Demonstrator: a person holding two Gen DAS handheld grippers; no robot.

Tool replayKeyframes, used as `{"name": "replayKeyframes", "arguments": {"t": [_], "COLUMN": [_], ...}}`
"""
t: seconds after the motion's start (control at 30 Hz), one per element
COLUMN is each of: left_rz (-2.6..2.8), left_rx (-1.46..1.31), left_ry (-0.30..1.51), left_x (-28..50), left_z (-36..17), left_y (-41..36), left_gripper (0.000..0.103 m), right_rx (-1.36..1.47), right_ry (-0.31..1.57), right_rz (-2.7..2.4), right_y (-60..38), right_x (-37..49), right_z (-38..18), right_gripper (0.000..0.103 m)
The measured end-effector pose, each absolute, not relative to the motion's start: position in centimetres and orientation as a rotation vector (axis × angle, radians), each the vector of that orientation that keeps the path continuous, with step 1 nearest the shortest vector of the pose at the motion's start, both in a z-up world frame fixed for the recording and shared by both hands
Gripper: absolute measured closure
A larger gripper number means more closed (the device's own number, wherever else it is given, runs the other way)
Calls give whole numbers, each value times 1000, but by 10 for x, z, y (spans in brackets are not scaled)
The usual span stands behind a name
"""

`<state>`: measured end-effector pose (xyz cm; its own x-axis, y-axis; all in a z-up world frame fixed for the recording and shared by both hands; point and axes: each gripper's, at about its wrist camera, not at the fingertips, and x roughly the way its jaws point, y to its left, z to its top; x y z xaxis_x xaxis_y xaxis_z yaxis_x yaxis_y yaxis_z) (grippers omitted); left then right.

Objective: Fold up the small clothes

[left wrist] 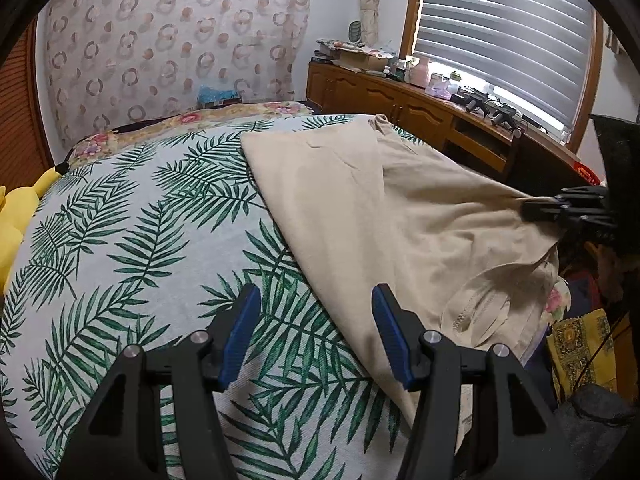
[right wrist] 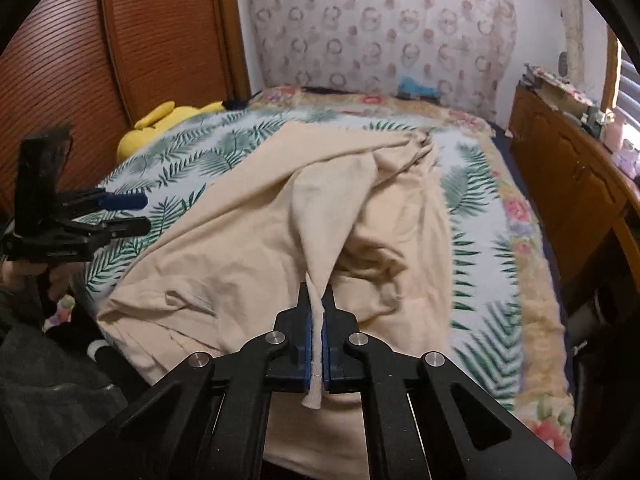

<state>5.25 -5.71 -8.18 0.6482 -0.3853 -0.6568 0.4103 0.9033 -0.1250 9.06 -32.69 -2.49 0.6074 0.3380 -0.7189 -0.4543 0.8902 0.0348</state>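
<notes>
Right tool (right wrist: 318,312) clamped on beige T-shirt's (right wrist: 248,240) sleeve; shirt lies rumpled on palm-print bed cover (left wrist: 120,240). Left tool (left wrist: 316,320) apart, empty, just beside shirt. Step: spreading flat. Next: left grabs opposite sleeve.

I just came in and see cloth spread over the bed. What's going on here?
A person is folding a beige garment on a bed with a palm-leaf bedspread, holding a gripper in each hand. The right gripper is clamped shut on a pinched edge of the cloth and holds it up in a ridge. The left gripper is open over the bedspread beside the garment's edge, gripping nothing. The fold is not finished.
</notes>
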Motion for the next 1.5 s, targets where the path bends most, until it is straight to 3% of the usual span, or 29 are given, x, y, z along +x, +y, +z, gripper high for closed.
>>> {"name": "replayKeyframes", "arguments": {"t": [0.23,0.53,0.8,0.97,1.1,1.5], "left_rz": [-474,-499,-514,-524,-529,-577], "left_rx": [53,78,87,91,95,73], "left_ry": [740,764,781,797,818,842], "left_x": [49,44,41,39,36,25], "left_z": [-80,-84,-87,-91,-96,-98], "left_y": [-67,-78,-85,-89,-91,-94], "left_gripper": [46,46,46,46,46,46], "right_rx": [-213,-183,-139,-130,-143,-95], "right_ry": [821,881,829,828,847,925], "right_rz": [373,297,272,281,256,265], "right_y": [-363,-384,-379,-373,-374,-387], "right_x": [64,62,71,76,81,77], "right_z": [-11,-34,-29,-37,-47,-70], "right_gripper": [103,101,57,53,44,39]}}
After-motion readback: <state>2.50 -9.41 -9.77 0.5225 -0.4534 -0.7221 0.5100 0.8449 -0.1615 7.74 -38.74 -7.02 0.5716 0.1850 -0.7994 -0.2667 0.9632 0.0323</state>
